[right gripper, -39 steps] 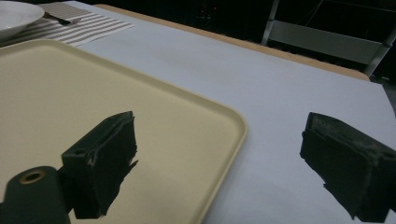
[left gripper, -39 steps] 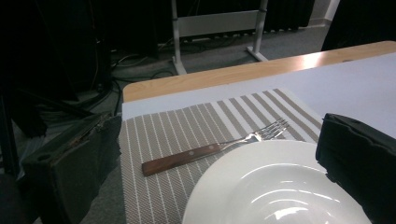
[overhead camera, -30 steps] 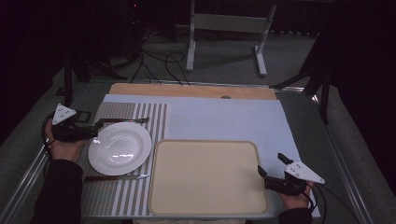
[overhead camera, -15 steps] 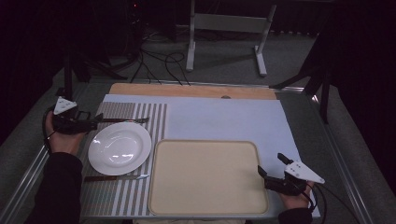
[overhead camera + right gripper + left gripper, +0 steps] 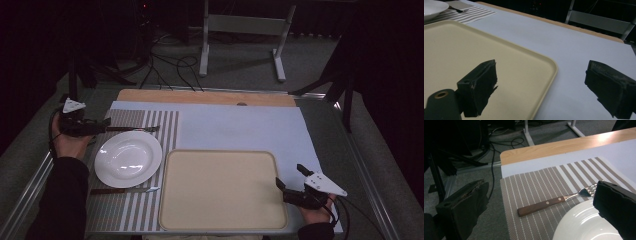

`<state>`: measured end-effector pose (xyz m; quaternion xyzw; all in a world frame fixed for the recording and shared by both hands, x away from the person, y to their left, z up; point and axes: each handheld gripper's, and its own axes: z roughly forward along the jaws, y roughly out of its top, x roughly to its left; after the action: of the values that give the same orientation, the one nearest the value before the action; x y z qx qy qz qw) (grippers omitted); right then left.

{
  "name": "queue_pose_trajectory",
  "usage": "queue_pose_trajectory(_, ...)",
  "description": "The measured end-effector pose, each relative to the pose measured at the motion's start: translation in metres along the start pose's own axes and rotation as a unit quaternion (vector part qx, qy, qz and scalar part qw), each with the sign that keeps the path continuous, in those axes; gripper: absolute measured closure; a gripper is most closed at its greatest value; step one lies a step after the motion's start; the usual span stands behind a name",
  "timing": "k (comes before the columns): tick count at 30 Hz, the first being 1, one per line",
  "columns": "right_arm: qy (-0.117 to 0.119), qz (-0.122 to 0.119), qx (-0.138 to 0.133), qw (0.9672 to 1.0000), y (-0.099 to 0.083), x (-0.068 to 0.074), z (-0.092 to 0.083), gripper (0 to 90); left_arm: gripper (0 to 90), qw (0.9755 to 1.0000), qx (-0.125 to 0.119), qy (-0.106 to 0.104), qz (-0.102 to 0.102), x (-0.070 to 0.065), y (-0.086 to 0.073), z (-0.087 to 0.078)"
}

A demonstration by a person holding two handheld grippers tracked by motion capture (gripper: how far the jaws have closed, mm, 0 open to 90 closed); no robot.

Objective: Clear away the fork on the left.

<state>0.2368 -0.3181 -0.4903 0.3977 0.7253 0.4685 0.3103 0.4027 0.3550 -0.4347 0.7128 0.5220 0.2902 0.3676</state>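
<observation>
Left gripper: held at the table's left edge, jaws spread wide with nothing between them. In the left gripper view, one jaw hangs off the table's side over the floor and the other stands above the plate's rim. Right gripper: held near the table's front right corner, jaws likewise parted and empty. In the right gripper view they straddle the tray's right rim, one jaw over the tray, the other over the table cover.

Table: wooden top, visible along the far edge, overlaid by a pale blue cover.

Tray: cream, rectangular, rounded corners, nothing on it, set against the front edge at centre.

Placemat: brown and white stripes, occupying the left side of the table.

Plate: white, round, nothing on it, resting on the placemat just left of the tray.

Fork: wooden handle with two rivets, lying on the placemat beyond the plate, tines toward the table's centre.

Knife: dark handle, lying on the placemat between the plate and the front edge.
</observation>
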Motion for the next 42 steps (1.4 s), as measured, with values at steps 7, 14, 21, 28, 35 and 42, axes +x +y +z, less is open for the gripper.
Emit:
queue_pose_trajectory(7,-0.001,-0.001,-0.001,1.0000,0.000,0.000,0.000,10.4,0.0,0.9997,0.023,0.004,0.002,-0.001,0.001,0.017)
queue_pose_trajectory(14,-0.002,0.000,0.000,1.0000,0.000,-0.001,-0.001,10.4,0.0,0.9983,0.056,0.013,0.012,0.001,0.000,0.030)
queue_pose_trajectory(21,-0.003,0.001,-0.001,1.0000,0.000,-0.001,-0.002,10.4,0.0,0.9966,0.080,0.014,0.013,0.004,-0.004,0.043)
queue_pose_trajectory(28,-0.001,0.000,0.002,1.0000,-0.001,-0.001,-0.001,10.3,0.1,0.9935,0.111,0.009,0.026,0.003,-0.005,0.060)
queue_pose_trajectory(35,0.000,0.000,0.002,1.0000,-0.001,-0.001,-0.001,10.3,5.2,0.9880,0.154,0.005,0.015,0.001,-0.011,0.076)
queue_pose_trajectory(42,0.003,-0.001,0.005,1.0000,-0.001,0.000,0.001,10.3,7.9,0.9851,0.172,-0.010,0.002,0.002,-0.013,0.088)
